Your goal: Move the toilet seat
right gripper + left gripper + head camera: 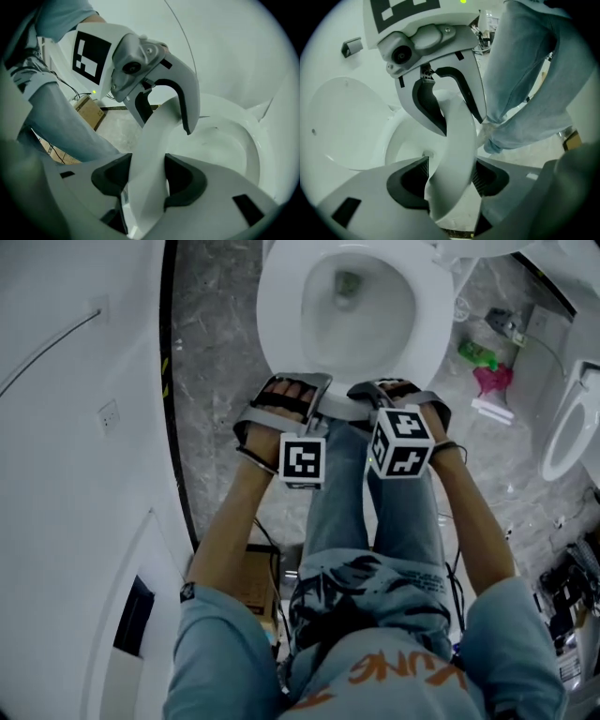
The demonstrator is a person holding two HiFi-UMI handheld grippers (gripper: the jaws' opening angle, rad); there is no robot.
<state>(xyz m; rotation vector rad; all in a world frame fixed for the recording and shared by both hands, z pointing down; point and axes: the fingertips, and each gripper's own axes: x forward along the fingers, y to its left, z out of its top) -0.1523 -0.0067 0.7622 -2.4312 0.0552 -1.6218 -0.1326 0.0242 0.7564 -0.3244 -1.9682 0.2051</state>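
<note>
Left gripper (452,180) and right gripper (145,180) pinch the toilet seat (281,296) — front end toward them.

The back of the toilet (361,324) runs off the top edge of the head view. The near end of the toilet seat (281,306) is covered by the left gripper (317,399) and the right gripper (373,397). Right of the toilet, a green thing (478,355) and a pink thing (494,379) on the floor are too small to name. Farther right, a white oval fixture (567,427) is cut by the picture's edge. On the toilet's near side, a cardboard box (248,582) is mostly hidden by the person's arm and leg.
</note>
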